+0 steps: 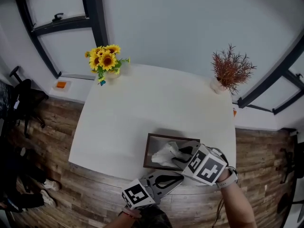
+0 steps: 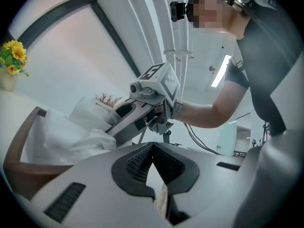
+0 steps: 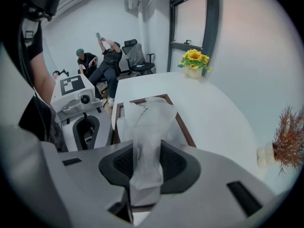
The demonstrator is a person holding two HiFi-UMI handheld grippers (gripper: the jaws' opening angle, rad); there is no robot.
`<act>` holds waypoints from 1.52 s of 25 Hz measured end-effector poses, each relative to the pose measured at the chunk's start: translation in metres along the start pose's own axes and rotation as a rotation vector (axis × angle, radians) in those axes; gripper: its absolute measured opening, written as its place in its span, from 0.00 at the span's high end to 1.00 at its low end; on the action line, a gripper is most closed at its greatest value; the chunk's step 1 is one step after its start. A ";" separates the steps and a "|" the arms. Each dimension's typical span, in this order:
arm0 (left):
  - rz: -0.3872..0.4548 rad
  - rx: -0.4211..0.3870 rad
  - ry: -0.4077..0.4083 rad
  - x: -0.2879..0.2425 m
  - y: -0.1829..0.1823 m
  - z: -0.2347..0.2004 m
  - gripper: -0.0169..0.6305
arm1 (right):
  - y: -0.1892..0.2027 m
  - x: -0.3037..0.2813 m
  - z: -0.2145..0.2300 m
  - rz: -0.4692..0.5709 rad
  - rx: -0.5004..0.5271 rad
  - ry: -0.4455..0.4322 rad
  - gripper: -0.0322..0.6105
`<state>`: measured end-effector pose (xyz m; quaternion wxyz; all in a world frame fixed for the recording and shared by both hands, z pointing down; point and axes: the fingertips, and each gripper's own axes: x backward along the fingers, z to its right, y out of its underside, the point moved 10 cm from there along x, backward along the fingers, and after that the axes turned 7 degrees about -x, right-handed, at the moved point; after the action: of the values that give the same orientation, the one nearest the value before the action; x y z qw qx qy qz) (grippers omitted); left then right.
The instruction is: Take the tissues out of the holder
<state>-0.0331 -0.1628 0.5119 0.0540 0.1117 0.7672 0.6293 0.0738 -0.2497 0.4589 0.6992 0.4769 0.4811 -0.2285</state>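
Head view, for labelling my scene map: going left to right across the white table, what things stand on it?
sunflowers in a vase → tissue holder → dried reddish plant

White table (image 1: 142, 108) beneath the right gripper's fingers (image 3: 223, 175); wood-plank floor (image 1: 57, 141) around — dark-framed windows (image 1: 61, 32), pale wall (image 1: 180, 23) beyond them.
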 end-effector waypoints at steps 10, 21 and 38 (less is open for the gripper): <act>-0.018 -0.015 -0.013 -0.003 -0.020 0.003 0.96 | 0.019 0.041 -0.008 0.219 -0.117 0.130 0.77; -0.030 -0.057 -0.057 0.004 -0.051 0.000 0.96 | 0.033 0.077 -0.025 0.460 -0.274 0.266 0.77; -0.025 -0.137 -0.152 0.022 -0.095 0.001 0.96 | 0.055 0.114 -0.071 0.777 -0.453 0.417 0.77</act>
<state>-0.0640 -0.1736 0.4204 0.1272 0.1454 0.7173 0.6694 0.1338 -0.1466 0.3763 0.7077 0.4924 0.4351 0.2595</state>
